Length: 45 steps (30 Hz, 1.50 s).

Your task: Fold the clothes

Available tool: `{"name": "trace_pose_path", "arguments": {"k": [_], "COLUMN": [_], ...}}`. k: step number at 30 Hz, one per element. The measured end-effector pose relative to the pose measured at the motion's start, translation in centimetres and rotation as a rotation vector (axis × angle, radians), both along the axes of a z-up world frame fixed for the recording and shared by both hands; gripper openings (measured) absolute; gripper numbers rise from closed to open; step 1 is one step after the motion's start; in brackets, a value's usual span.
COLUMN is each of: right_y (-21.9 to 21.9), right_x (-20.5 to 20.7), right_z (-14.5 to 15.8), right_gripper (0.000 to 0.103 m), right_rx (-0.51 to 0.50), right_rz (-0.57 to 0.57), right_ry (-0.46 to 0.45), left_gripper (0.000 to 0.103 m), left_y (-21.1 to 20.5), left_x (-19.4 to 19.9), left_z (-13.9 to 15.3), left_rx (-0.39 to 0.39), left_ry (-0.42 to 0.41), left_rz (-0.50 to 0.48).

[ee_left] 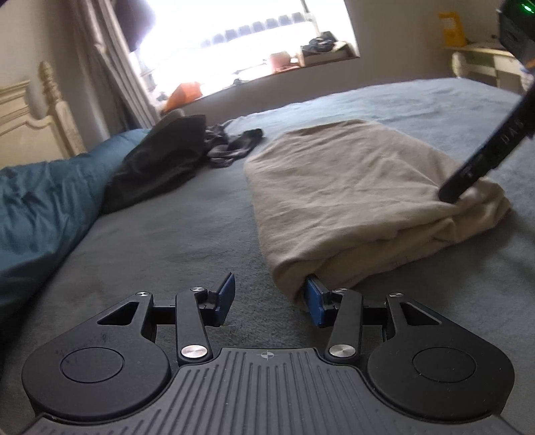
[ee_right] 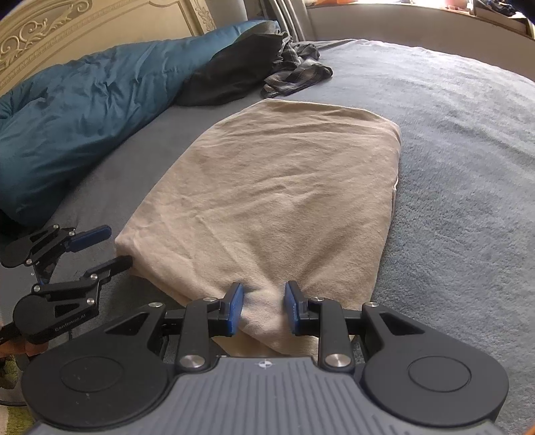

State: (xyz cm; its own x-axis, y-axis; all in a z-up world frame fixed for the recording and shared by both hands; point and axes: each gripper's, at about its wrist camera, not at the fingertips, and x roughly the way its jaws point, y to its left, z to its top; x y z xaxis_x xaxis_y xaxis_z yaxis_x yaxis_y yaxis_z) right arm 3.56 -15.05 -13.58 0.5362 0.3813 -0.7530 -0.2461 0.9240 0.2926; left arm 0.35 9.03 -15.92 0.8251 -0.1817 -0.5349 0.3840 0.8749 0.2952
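Note:
A beige folded garment (ee_left: 351, 187) (ee_right: 277, 187) lies lengthwise on the grey-blue bed (ee_left: 187, 241) (ee_right: 461, 167). My left gripper (ee_left: 271, 301) (ee_right: 107, 247) is open at the garment's near left corner. One blue pad (ee_left: 316, 302) sits against that corner, partly under the cloth edge, and only bed sheet shows between the jaws. My right gripper (ee_right: 264, 308) is shut on a raised pinch of the beige cloth at the near edge. In the left wrist view its black finger (ee_left: 468, 174) presses into the garment's right corner.
A teal duvet (ee_right: 67, 110) and a dark pillow (ee_right: 234, 73) are heaped at the head of the bed by the cream headboard (ee_right: 67, 26). A crumpled grey plaid garment (ee_right: 294, 73) lies beyond the beige one. A window sill (ee_left: 267, 70) and a desk (ee_left: 485, 63) stand past the bed.

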Motion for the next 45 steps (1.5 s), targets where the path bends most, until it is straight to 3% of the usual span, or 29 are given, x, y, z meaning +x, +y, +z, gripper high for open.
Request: {"name": "trace_pose_path", "arguments": {"k": [2,6,7,8,10,13,15,22,28,31,33,35,41,45], "right_y": [0.0,0.1,0.1,0.1,0.1,-0.1,-0.2,-0.3,-0.3,-0.2,-0.2,-0.1,-0.2,-0.3], "right_x": [0.0,0.0,0.0,0.0,0.0,0.0,0.0,-0.1,-0.1,-0.1,0.0,0.0,0.2,1.0], "right_z": [0.0,0.0,0.0,0.0,0.0,0.0,0.0,-0.1,0.0,0.0,0.0,0.0,0.2,2.3], "right_gripper": [0.029,0.029,0.029,0.029,0.029,0.029,0.029,0.029,0.030,0.030,0.030,0.030,0.030,0.031], "right_rx": [0.000,-0.004,-0.004,-0.004,-0.004,0.001,0.007,0.015,0.012,0.007,0.004,-0.001,-0.006,-0.017], "right_rz": [0.001,0.000,0.001,0.001,0.002,0.000,-0.001,-0.001,0.000,0.000,0.001,0.005,0.014,0.013], "right_ry": [-0.001,-0.002,-0.002,-0.002,-0.002,-0.003,0.000,-0.001,-0.003,-0.004,-0.003,-0.004,0.004,0.039], "left_gripper": [0.052,0.052,0.052,0.052,0.052,0.052,0.054,0.054,0.055,0.055,0.055,0.055,0.055,0.056], "left_y": [-0.5,-4.2,-4.6,-4.5,-3.9,-1.7,-0.4,0.7,-3.5,-5.2,-5.4,-5.1,-4.9,-4.9], "left_x": [-0.1,-2.4,-2.9,-3.0,-3.0,-2.6,-2.8,-3.7,-2.0,-0.8,-0.2,-0.3,0.1,-0.3], "left_z": [-0.3,-3.1,-3.9,-3.9,-3.4,-1.0,0.2,3.0,3.6,1.9,0.4,-0.2,-0.4,-0.2], "left_rx": [0.021,0.372,0.436,0.440,0.399,0.216,0.141,0.010,-0.007,0.041,0.068,0.053,0.028,0.036], "left_ry": [-0.012,-0.223,-0.265,-0.270,-0.250,-0.167,-0.135,-0.130,-0.191,-0.132,-0.089,-0.096,-0.081,-0.092], "left_rz": [0.036,-0.024,-0.040,-0.040,-0.032,-0.021,-0.021,-0.006,-0.166,-0.208,-0.201,-0.203,-0.188,-0.190]}}
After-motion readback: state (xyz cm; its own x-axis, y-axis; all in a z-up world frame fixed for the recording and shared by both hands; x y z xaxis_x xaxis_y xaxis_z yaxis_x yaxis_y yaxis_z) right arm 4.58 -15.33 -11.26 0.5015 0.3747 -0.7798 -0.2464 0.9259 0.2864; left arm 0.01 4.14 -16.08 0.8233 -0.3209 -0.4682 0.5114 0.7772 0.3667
